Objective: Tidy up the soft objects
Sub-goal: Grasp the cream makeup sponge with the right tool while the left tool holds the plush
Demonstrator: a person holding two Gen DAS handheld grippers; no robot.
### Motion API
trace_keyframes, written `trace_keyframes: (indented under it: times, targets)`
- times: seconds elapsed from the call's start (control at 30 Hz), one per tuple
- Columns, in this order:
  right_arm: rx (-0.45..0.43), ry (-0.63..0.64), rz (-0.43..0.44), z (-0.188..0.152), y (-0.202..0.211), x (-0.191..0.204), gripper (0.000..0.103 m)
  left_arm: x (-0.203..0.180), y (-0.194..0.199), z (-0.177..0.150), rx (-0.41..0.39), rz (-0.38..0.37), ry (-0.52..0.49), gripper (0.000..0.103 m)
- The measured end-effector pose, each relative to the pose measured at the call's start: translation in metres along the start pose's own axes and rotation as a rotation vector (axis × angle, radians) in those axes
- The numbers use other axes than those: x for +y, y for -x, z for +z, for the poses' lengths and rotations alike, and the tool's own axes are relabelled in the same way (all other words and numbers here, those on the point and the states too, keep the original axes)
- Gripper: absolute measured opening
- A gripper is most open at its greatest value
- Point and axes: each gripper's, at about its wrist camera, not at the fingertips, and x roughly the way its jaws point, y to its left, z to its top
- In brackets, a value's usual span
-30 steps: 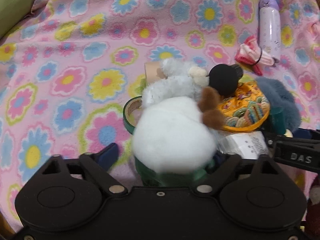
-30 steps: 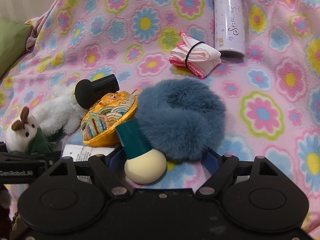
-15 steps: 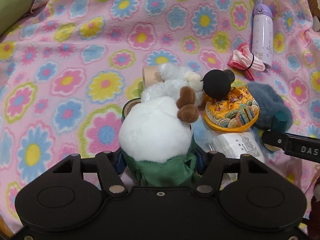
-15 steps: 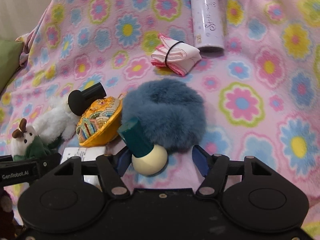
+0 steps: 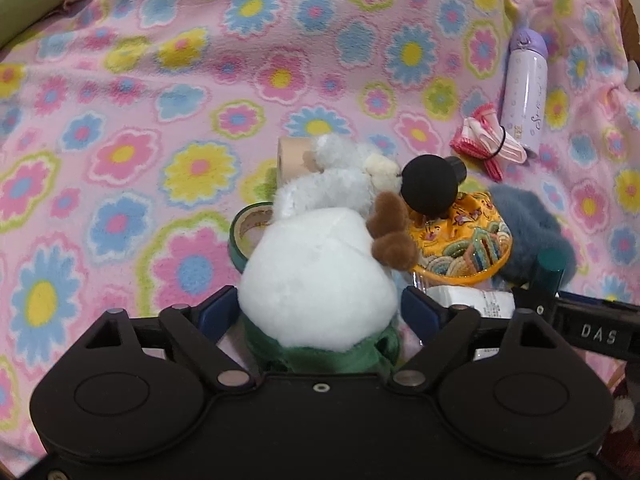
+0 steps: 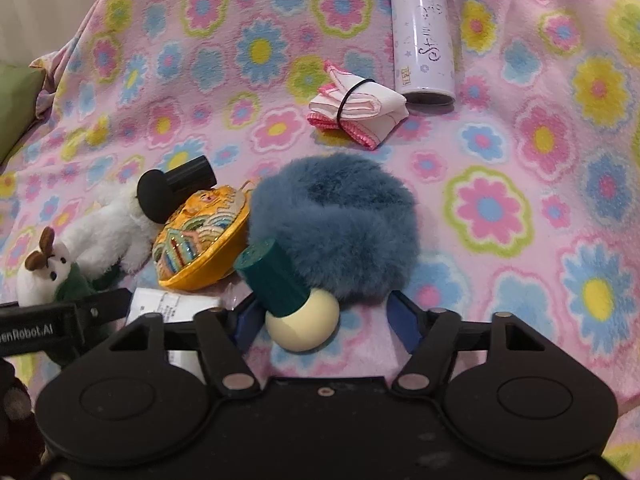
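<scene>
A white plush toy (image 5: 316, 280) with brown antlers and a green scarf lies on the flowered blanket (image 5: 160, 100). Its head sits between the blue pads of my left gripper (image 5: 318, 312), whose jaws are opening and stand at the head's sides without squeezing it. In the right wrist view a cream ball with a green handle (image 6: 302, 324) lies between the pads of my right gripper (image 6: 326, 318). Those jaws are closing; the left pad is at the ball and the right pad is apart from it. A blue furry piece (image 6: 336, 224) lies just beyond the ball.
An orange embroidered pouch (image 6: 200, 248) and a black knob (image 6: 172, 188) lie between plush and fur. A banded pink-white cloth (image 6: 356, 104) and a lavender bottle (image 6: 422, 36) lie farther back. Two tape rolls (image 5: 244, 232) lie beside the plush, with a white label (image 6: 160, 304) in front.
The left jaws closed in on the plush's head, then widened again. The right jaws have narrowed around the cream ball. Neither hand has shifted much.
</scene>
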Motion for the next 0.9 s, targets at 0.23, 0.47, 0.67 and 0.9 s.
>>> trace_keyframes:
  times: [0.23,0.47,0.67,0.9]
  targets:
    - [-0.011,-0.022,0.036,-0.008,0.017,-0.001,0.042,0.007,0.014,-0.005,-0.030,-0.052,0.003,0.053]
    - [-0.031,-0.086,0.071,-0.014,0.028,-0.016,0.039,-0.008,0.038,-0.010,-0.123,-0.066,-0.091,0.053]
    - [-0.049,-0.157,0.106,-0.013,0.032,-0.025,0.036,-0.026,0.049,-0.015,-0.153,-0.044,-0.185,0.053]
    - [-0.030,-0.277,0.144,-0.015,0.026,-0.043,0.040,-0.030,0.053,-0.025,-0.137,-0.043,-0.192,0.053]
